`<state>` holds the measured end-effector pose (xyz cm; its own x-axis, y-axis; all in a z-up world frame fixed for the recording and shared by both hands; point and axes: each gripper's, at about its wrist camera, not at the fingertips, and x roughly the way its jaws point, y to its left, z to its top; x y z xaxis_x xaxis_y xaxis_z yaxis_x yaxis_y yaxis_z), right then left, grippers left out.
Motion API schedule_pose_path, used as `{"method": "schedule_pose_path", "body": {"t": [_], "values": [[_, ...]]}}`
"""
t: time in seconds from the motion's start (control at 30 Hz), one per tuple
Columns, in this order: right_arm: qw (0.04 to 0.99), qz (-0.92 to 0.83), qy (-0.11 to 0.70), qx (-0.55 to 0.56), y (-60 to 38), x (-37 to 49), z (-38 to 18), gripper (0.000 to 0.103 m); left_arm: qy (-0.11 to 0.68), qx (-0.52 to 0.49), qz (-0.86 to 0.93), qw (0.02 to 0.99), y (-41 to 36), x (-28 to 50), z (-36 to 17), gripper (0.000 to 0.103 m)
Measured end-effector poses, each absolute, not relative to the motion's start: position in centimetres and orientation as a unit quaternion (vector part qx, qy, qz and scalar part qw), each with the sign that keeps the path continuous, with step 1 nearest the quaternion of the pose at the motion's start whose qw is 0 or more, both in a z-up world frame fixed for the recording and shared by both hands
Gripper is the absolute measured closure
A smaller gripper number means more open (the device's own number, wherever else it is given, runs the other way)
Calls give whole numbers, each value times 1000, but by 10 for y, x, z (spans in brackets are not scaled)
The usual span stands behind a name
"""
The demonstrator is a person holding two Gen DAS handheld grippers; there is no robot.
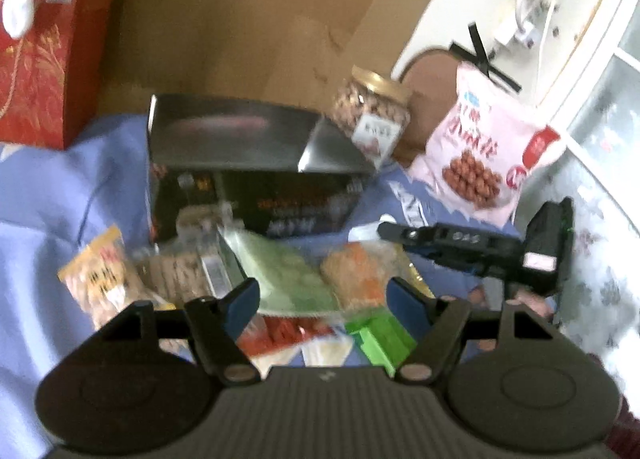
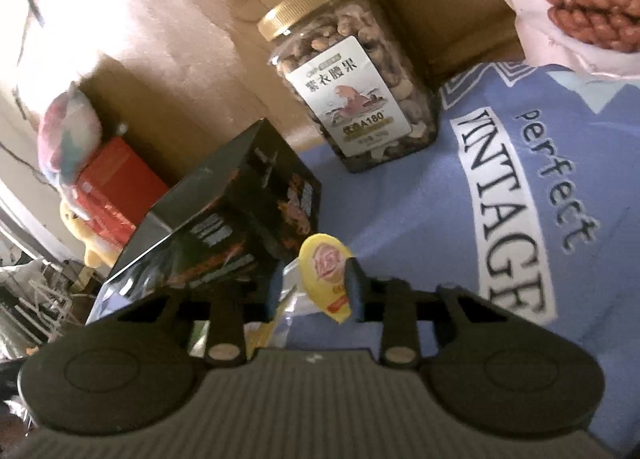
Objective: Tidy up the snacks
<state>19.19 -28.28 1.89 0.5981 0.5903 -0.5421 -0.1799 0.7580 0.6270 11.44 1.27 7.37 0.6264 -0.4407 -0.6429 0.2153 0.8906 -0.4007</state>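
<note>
Right tongs (image 2: 312, 291) clenched on a yellow snack packet (image 2: 326, 279), held above the blue cloth (image 2: 420, 219), black box (image 2: 240, 219) at 10 o'clock. Light, crinkly, probably slippery; best pinched at the edge. Left tongs (image 1: 322, 299) released over the packet pile (image 1: 280, 275).

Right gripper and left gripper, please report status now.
Right gripper shut on yellow snack packet. Left gripper open over snack pile. Black box close left.

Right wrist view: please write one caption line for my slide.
Right tool pinches a yellow snack packet above the blue cloth, near a black box and a nut jar.
</note>
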Motion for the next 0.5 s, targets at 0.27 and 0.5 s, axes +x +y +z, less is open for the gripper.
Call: {"method": "schedule_pose_path", "body": {"t": [0.27, 0.5], "values": [[834, 289, 401, 243, -285, 130, 22, 76, 418, -148, -195, 875, 1, 105, 52, 31], [835, 299, 371, 274, -294, 106, 36, 65, 419, -155, -189, 875, 12, 100, 54, 31]]}}
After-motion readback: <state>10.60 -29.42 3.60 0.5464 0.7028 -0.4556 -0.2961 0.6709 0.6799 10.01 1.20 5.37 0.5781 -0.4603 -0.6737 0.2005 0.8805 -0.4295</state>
